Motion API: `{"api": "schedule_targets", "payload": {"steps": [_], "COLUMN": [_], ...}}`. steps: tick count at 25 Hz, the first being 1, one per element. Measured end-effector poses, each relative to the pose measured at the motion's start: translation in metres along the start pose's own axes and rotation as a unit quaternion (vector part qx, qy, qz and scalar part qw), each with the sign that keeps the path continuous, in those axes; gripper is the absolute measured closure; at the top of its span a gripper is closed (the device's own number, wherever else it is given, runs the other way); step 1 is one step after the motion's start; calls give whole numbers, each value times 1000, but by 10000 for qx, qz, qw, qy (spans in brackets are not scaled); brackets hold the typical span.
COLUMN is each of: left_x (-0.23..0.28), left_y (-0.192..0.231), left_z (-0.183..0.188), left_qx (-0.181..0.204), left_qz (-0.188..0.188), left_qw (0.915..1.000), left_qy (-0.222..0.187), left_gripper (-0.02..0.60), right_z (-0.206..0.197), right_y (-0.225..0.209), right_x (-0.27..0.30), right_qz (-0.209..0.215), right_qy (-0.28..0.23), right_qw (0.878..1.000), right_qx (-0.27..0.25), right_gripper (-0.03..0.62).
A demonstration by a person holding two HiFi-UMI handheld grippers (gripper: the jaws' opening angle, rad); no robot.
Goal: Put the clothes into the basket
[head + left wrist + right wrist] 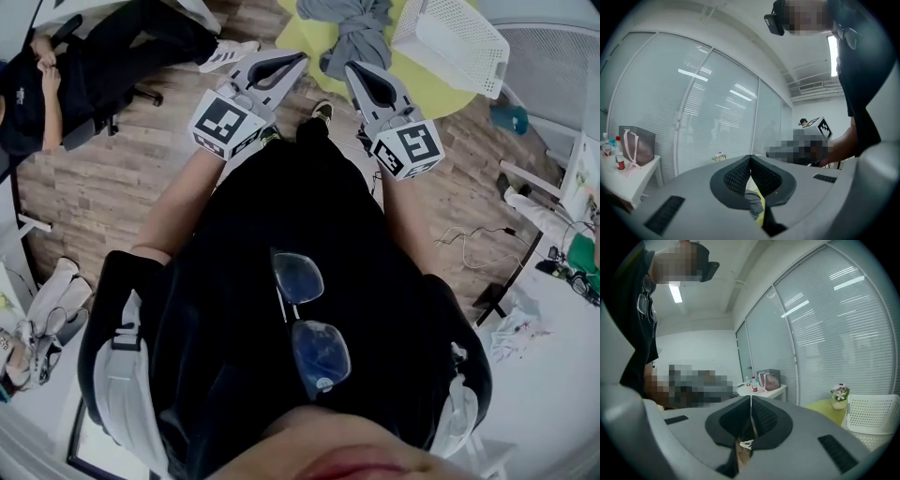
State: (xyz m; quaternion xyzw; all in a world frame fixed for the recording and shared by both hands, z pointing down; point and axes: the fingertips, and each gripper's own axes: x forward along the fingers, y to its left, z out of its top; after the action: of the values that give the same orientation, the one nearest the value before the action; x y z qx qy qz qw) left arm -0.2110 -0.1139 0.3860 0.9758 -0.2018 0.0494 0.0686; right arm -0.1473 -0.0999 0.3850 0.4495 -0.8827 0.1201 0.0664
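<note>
I'm on the approach, left gripper (pixel 296 59) and right gripper (pixel 352 68) both pinched shut on nothing, grey clothes (pixel 354 28) heaped on the yellow table (pixel 433 91) at twelve o'clock, white basket (pixel 452 37) at one o'clock, so next I'd open a jaw and reach in

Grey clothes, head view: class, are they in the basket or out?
Out: the grey clothes lie heaped on the yellow table, beside the white basket.

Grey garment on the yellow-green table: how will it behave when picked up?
Grey garment lies crumpled in soft folds: probably floppy, will drape and trail from one pinch. Looks thin, so likely light.
</note>
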Motion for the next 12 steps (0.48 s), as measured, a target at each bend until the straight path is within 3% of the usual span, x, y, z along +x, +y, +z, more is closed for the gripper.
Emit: {"api": "schedule_targets", "payload": {"steps": [12], "left_x": [61], "left_y": [29], "left_z": [-12], "left_qx": [38], "left_qz": [-54], "left_qw": [9999], "left_qy": [147], "left_gripper": [572], "right_z": [-22], "right_y": [-69], "right_x": [26], "right_qz": [-242], "right_qy": [357], "right_qw": [9990], "right_qx": [113], "right_gripper": [566]}}
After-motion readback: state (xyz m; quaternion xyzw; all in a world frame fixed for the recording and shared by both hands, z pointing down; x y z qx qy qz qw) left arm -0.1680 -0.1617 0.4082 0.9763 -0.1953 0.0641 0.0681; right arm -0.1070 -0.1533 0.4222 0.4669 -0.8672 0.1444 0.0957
